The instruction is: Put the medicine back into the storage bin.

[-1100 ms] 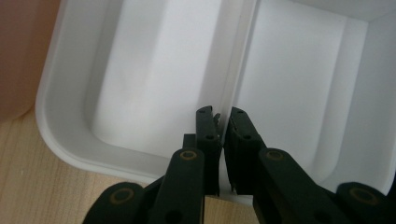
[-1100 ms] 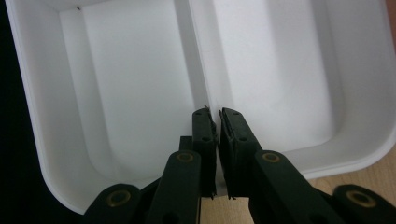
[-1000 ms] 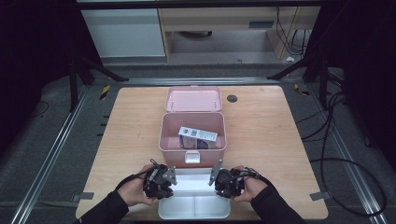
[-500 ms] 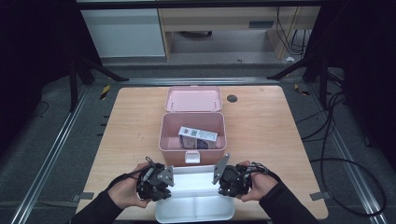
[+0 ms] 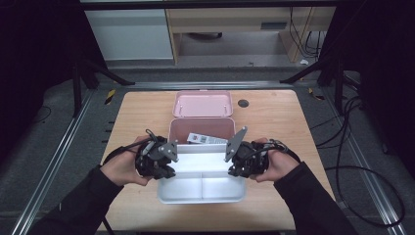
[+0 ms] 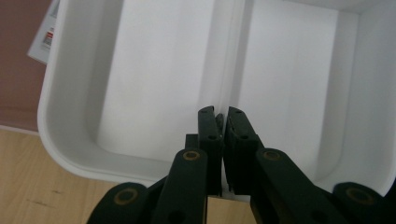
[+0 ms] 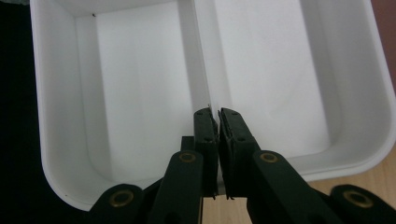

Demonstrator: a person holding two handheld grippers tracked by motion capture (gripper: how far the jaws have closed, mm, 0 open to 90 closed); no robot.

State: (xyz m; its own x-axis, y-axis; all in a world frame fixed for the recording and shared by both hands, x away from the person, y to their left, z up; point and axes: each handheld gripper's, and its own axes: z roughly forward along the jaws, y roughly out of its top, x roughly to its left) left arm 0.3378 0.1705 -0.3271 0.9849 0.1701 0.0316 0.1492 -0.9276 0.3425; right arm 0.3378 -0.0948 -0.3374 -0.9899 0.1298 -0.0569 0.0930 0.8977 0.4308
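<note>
We clamp the white tray at lower centre — left gripper and right gripper each pinch an end wall.

left claw: jaws pinched shut, lower left of centre | right claw: jaws pinched shut, lower right | forearms enter from bottom corners

Dim dark surroundings, evenly lit table, overexposed white close-ups, soft focus, slight blur
</note>
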